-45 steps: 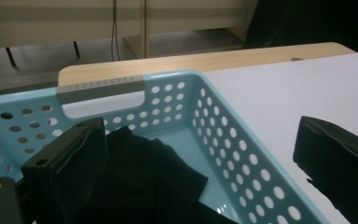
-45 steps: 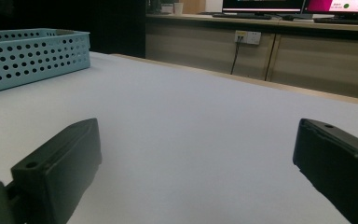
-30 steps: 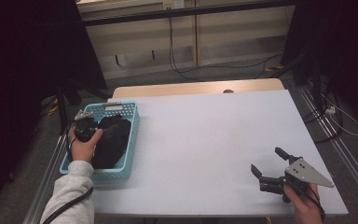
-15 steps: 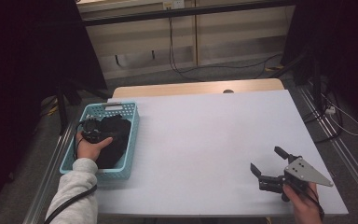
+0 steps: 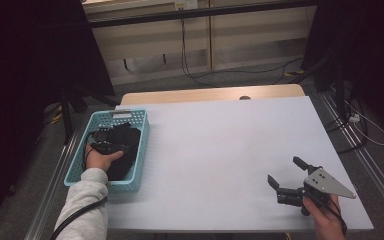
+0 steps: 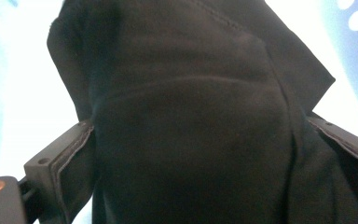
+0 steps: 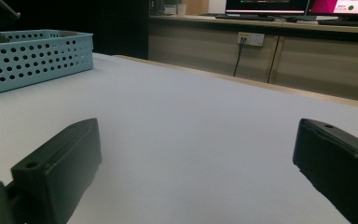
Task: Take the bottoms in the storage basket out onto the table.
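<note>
In the left gripper view, the two black jaws stand apart at the lower left and right edges, with a dark, soft black cloth (image 6: 191,140) bulging between them and touching both pads; whether they press it cannot be told. The high view puts that left gripper (image 5: 109,145) at the left of the frame, down inside a light blue perforated plastic basket (image 5: 141,150) where the cloth lies. At lower right, the right gripper (image 5: 286,181) has its jaws spread wide and bare over the white table (image 5: 220,150).
</note>
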